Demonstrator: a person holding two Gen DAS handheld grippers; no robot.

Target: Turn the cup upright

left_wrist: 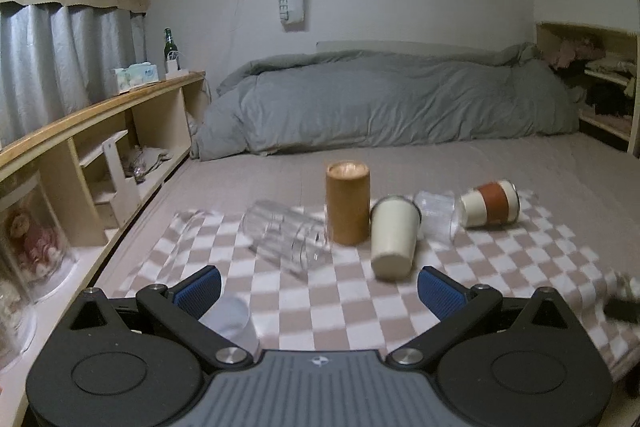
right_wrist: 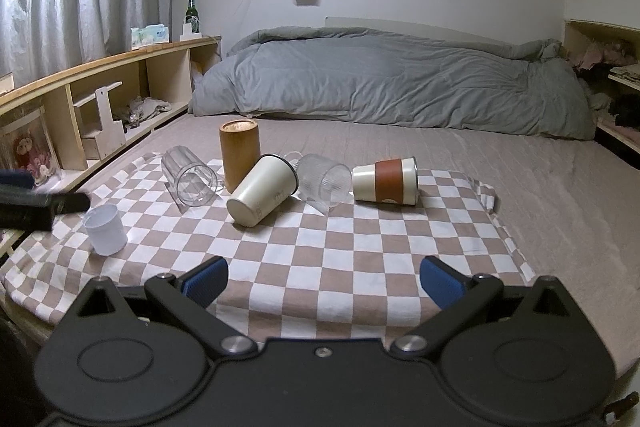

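Several cups lie on a checkered cloth (right_wrist: 340,251) on the bed. A cream cup (left_wrist: 394,237) (right_wrist: 264,189) lies on its side. A clear glass (left_wrist: 282,233) (right_wrist: 190,177) and a ribbed glass (left_wrist: 436,215) (right_wrist: 324,181) lie on their sides. A cream cup with a brown sleeve (left_wrist: 490,203) (right_wrist: 386,181) lies on its side. A brown wooden cup (left_wrist: 347,201) (right_wrist: 239,153) stands upright. A small white cup (left_wrist: 232,319) (right_wrist: 105,229) stands upright by my left gripper's left finger. My left gripper (left_wrist: 318,291) is open and empty. My right gripper (right_wrist: 324,281) is open and empty, short of the cups.
A grey duvet (right_wrist: 392,83) lies across the far side of the bed. A wooden shelf unit (right_wrist: 100,95) runs along the left, with a green bottle (right_wrist: 192,9) and tissue box on top. More shelves stand at the right (left_wrist: 608,87).
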